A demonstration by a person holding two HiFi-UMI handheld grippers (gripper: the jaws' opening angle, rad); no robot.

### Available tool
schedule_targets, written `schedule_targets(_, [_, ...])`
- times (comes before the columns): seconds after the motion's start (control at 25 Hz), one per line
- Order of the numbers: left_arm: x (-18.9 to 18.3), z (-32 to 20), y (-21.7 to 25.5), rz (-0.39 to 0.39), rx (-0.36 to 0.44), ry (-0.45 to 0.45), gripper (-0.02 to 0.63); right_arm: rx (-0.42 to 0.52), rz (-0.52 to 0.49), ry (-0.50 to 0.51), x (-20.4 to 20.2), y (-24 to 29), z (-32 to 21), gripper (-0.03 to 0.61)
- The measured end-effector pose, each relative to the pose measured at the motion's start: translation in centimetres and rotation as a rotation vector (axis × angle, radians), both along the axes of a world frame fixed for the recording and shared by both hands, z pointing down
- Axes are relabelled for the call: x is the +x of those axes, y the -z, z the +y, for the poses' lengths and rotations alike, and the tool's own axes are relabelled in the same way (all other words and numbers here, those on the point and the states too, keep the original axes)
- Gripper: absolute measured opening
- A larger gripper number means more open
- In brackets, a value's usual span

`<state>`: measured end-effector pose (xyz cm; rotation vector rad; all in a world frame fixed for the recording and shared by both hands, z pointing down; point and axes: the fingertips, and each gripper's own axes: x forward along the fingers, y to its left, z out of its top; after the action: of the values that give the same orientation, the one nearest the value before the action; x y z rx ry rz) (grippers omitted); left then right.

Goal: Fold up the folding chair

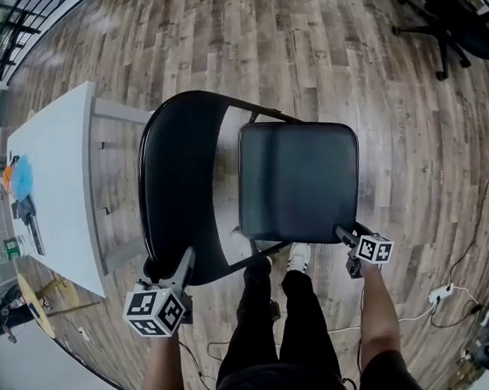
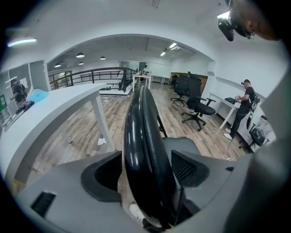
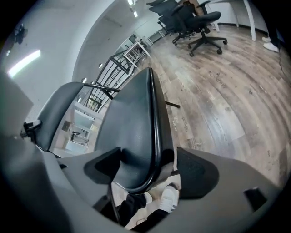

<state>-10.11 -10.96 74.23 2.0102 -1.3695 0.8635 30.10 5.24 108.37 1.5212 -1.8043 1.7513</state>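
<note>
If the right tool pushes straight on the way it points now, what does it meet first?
The chair seat: its near corner sits between the right tool's open jaws, so going on would likely drive that edge deeper in. Depth is unclear.

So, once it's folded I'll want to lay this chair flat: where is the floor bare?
Bare wood floor lies beyond the folding chair, between the white table and the office chair. Right of the seat is also free up to the cables. The table side and your shoes are crowded.
</note>
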Motion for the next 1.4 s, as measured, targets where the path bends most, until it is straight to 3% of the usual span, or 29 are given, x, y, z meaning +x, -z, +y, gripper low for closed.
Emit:
schedule_targets(0.16, [0.6,0.0,-1.2,0.002,-0.008,-0.023,0.333,0.002,-0.193,-0.023,-1.4,-1.0,-0.3,0.380])
schedule_targets(0.28, [1.1,0.3,-1.7,0.038,-0.018,-0.019,0.259,0.011,-0.308,-0.050,-2.6,-1.3,-0.5,0.380])
schedule_targets(0.36, [1.4,0.3,-1.7,0.076,-0.022,-0.003,0.196,0.026,-0.307,-0.060,-2.7,-1.4,-0.8,0.380])
schedule_targets(0.6, [1.5,0.5,-1.3,0.132,-0.036,0.024,0.160,0.018,-0.296,-0.077,-2.6,-1.0,-0.4,0.379])
schedule_targets(0.92, [0.5,-0.1,1.9,0.135,0.028,0.015,0.145,0.090,-0.275,-0.071,-5.0,3.7,-1.4,0.374])
schedule_targets(1.4, [1.3,-0.2,10.1,0.205,0.045,0.020,0.120,0.108,-0.308,0.103,-11.1,16.1,-3.3,0.364])
